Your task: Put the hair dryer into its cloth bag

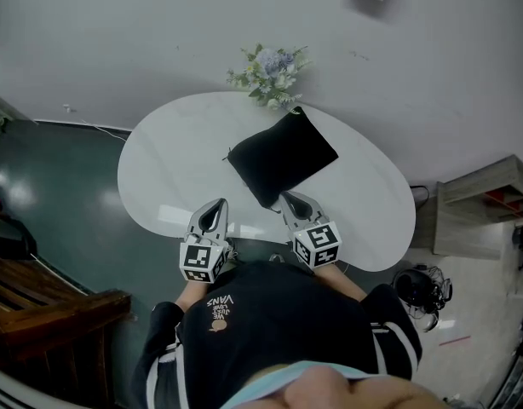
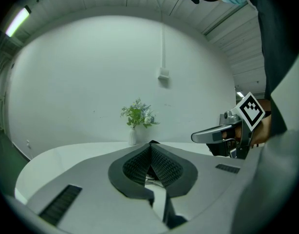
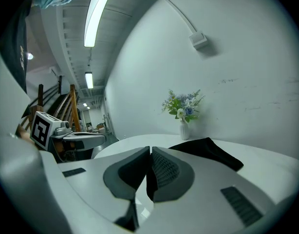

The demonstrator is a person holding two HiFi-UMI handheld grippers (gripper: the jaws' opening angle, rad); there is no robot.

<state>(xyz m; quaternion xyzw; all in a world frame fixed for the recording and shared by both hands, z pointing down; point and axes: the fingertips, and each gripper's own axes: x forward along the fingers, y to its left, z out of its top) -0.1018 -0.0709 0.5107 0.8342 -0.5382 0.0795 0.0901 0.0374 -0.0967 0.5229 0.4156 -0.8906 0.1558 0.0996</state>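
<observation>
The black cloth bag lies on the white oval table, one corner pointing at the vase. My right gripper is at the bag's near edge, its jaws shut with a strip of black cloth pinched between the pads. From there the bag runs off to the right. My left gripper hovers over the table's near edge, left of the bag and apart from it. It is shut and I see nothing held between its pads. No hair dryer shows in any view.
A small white vase of flowers stands at the table's far edge, against the wall. Dark floor lies to the left, with wooden furniture at lower left. A shelf unit and coiled cables are at the right.
</observation>
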